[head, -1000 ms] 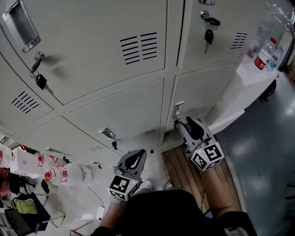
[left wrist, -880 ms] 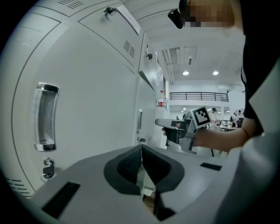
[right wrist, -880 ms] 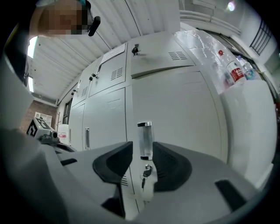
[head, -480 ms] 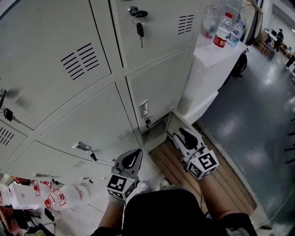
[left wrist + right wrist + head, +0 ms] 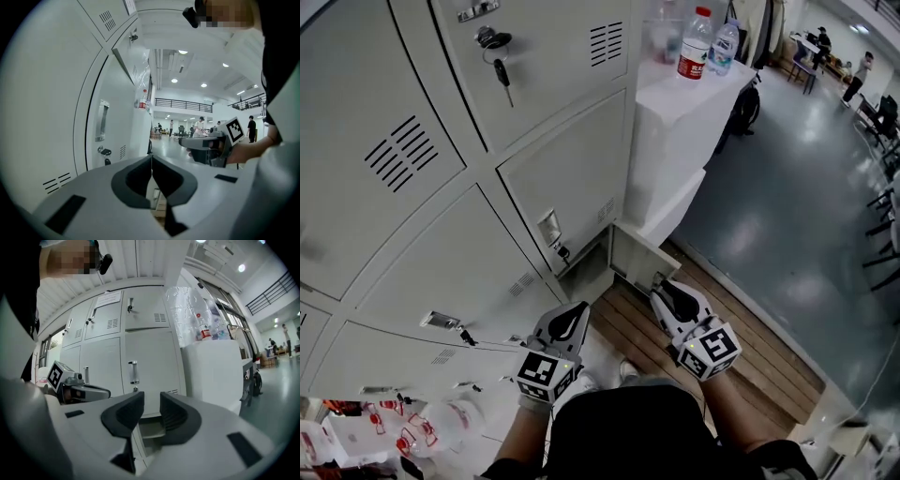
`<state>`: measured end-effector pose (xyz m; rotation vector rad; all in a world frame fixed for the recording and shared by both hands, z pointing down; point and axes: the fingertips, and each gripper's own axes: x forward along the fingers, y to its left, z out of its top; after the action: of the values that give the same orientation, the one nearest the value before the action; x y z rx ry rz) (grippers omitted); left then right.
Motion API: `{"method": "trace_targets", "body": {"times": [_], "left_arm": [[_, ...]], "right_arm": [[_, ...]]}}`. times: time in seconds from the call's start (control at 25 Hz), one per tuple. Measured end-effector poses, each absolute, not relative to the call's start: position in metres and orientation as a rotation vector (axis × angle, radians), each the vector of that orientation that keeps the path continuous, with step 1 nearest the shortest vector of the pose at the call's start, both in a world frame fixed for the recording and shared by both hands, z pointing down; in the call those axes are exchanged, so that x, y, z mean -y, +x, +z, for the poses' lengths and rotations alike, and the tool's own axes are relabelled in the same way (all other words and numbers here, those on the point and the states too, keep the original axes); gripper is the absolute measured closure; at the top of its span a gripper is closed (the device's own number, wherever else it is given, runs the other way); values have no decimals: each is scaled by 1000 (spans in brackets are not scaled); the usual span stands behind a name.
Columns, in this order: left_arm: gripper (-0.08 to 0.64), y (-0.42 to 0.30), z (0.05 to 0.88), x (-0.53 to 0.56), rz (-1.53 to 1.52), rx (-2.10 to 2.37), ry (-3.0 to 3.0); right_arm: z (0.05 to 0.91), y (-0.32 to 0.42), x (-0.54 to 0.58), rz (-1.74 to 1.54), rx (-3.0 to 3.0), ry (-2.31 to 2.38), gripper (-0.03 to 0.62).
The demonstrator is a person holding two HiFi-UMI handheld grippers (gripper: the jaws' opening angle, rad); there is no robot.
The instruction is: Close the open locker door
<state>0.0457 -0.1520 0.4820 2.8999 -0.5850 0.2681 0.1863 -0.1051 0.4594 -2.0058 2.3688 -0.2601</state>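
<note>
The open locker door [image 5: 637, 257] is a small grey panel that stands out from the bottom row of lockers beside its dark compartment [image 5: 586, 272]. My right gripper [image 5: 662, 292] hovers just in front of the door and does not touch it. Its jaws are closing, a narrow gap remains and nothing is between them. In the right gripper view the open compartment [image 5: 151, 429] shows below the right gripper [image 5: 152, 401]. My left gripper [image 5: 579, 309] is shut and empty, low in front of the lockers to the left of the opening. Its tips meet in the left gripper view [image 5: 151, 161].
Grey lockers [image 5: 441, 141] fill the left, with keys hanging in a lock [image 5: 499, 56]. A white cabinet [image 5: 675, 122] with bottles [image 5: 696, 42] stands right of the lockers. A wooden floor strip [image 5: 759, 352] lies beneath the grippers. A plastic bag [image 5: 422, 427] sits at the lower left.
The head view has swung right, so the lockers slid left and the open door came into view ahead of the right gripper. Both grippers sit slightly lower in the frame.
</note>
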Motion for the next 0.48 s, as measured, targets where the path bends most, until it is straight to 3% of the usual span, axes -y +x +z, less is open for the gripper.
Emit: {"method": "trace_targets", "body": {"times": [0.48], "left_arm": [[537, 68, 490, 144, 281, 455, 2908]], "right_arm": [[470, 196, 83, -256, -2317, -2106, 474]]}}
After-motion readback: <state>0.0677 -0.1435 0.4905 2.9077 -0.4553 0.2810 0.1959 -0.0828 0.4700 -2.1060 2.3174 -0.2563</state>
